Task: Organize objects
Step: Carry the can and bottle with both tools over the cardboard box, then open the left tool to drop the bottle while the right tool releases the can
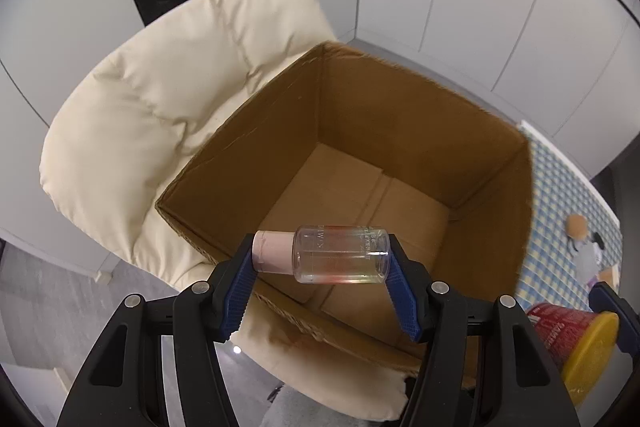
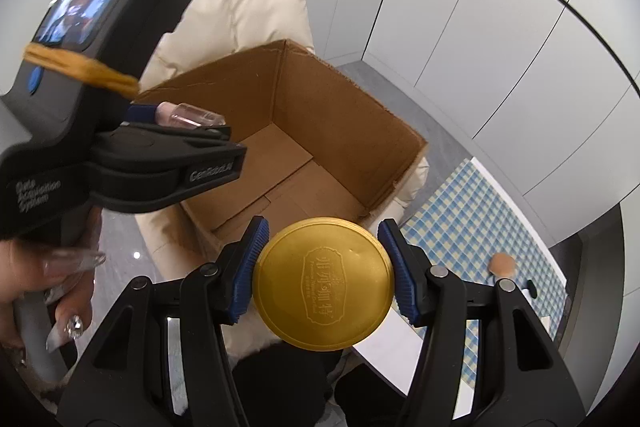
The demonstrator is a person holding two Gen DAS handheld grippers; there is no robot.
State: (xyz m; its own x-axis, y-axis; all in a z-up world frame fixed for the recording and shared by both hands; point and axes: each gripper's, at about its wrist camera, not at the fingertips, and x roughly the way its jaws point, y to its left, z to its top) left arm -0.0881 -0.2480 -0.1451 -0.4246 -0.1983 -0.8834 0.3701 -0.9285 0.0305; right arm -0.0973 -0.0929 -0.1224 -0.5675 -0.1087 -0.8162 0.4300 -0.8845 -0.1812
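Cardboard box (image 1: 304, 131) lies bare while left claw (image 1: 322, 261) clamps a bottle (image 1: 340, 255), right claw (image 2: 322, 265) clamps a gold-lidded can (image 2: 323, 281); nothing packed yet.

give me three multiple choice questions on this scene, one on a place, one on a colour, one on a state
1. Where does the cardboard box sit?
A. on the cream chair cushion
B. on the checkered cloth
C. on the floor

2. What colour is the cap of the clear bottle held by the left gripper?
A. blue
B. pink
C. black

3. What is the state of the right gripper?
A. open and holding nothing
B. shut on the clear bottle
C. shut on the gold-lidded can

Answers:
1. A, the cushion shows around and under the box in both views.
2. B, the cap at the bottle's left end is pale pink.
3. C, its jaws press both sides of the round gold lid, and the left wrist view shows the can's red body.
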